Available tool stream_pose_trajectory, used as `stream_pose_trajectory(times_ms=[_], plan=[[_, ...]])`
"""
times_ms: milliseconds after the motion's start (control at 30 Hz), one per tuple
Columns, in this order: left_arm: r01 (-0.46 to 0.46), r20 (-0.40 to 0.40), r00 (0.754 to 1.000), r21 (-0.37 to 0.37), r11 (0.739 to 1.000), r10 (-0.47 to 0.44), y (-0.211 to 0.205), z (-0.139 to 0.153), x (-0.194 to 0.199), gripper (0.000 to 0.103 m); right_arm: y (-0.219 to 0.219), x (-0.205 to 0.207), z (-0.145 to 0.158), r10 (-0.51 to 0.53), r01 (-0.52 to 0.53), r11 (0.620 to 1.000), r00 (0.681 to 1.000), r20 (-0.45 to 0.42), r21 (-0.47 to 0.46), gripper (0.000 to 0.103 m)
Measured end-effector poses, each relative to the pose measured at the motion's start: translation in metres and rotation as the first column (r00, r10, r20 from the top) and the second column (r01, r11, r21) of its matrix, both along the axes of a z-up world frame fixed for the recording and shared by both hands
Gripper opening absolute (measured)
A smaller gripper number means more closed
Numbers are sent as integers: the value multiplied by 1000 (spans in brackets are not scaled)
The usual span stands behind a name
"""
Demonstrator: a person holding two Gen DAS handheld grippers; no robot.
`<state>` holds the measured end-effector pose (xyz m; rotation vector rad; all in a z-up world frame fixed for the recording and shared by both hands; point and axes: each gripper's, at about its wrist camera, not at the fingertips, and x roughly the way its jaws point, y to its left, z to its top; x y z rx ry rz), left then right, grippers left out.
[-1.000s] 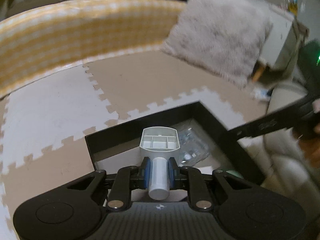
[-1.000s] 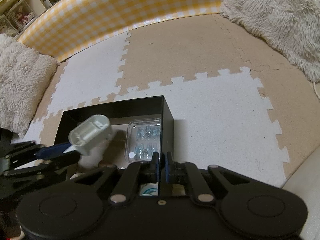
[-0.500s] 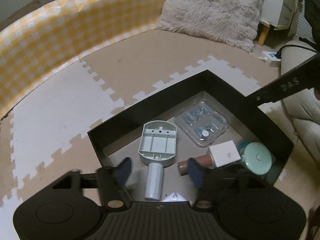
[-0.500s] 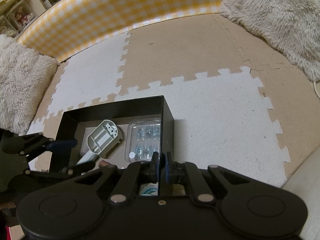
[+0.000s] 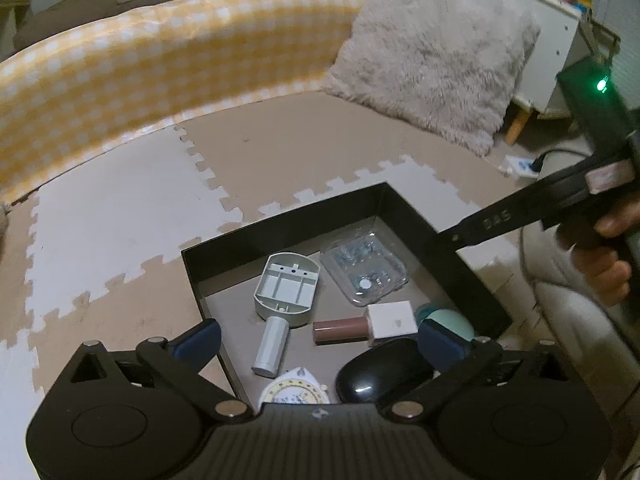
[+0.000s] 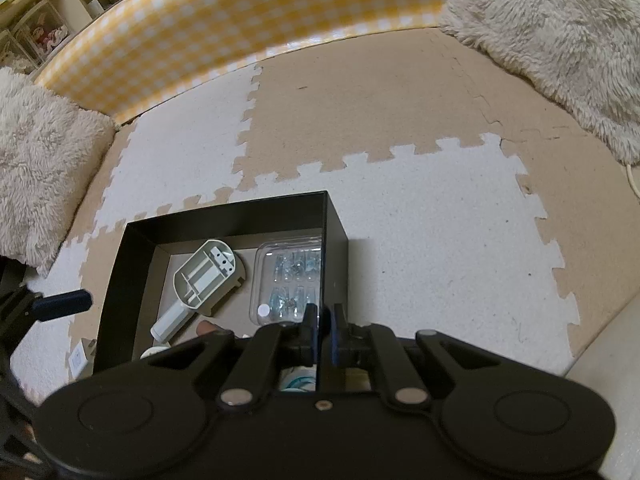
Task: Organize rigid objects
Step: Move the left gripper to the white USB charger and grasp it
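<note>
**Sorting into the black box: one piece just set down, floor nearly bare**

Nearest the left wrist camera, the left gripper (image 5: 318, 336) has its jaws opening to full spread with nothing between them, above the black box (image 5: 280, 224). The grey handled part (image 5: 286, 290) lies flat on the box floor, handle toward the camera. Beside it are a brown tube with a white cap (image 5: 362, 326), a black oval case (image 5: 380, 372), a round patterned item (image 5: 294, 390), a mint-green round container (image 5: 448, 320) and, farther in, a clear blister pack (image 5: 362, 272). The right gripper (image 6: 320, 322) is clenched on the box's right wall, apparently steadying it. Judged from these views, the sorting is nearly finished: only a small white item (image 6: 78, 358) shows outside the box, on the foam floor mat (image 6: 420, 220). Beyond lie fluffy cushions (image 5: 432, 52) and a yellow checked bumper (image 5: 160, 64); nothing obstructs either gripper.
</note>
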<state>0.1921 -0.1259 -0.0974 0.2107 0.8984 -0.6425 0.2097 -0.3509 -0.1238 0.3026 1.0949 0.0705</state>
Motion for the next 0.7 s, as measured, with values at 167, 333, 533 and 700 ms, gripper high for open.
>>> stream_pose_trajectory(times_ms=[167, 333, 533, 700], plan=[[-34, -2, 999, -29, 999, 34, 7, 12, -10, 103, 0, 0, 0, 0, 0, 1000, 1000, 0, -1, 7], [-49, -10, 999, -56, 997, 48, 13, 23, -19, 103, 1, 0, -1, 4, -4, 1000, 1000, 2, -8, 7], [-69, -6, 998, -73, 995, 69, 22, 31, -29, 103, 2, 0, -1, 5, -5, 1000, 1000, 2, -10, 7], [-128, 9, 992, -71, 989, 129, 41, 36, -34, 103, 3, 0, -1, 7, -7, 1000, 1000, 3, -14, 7]])
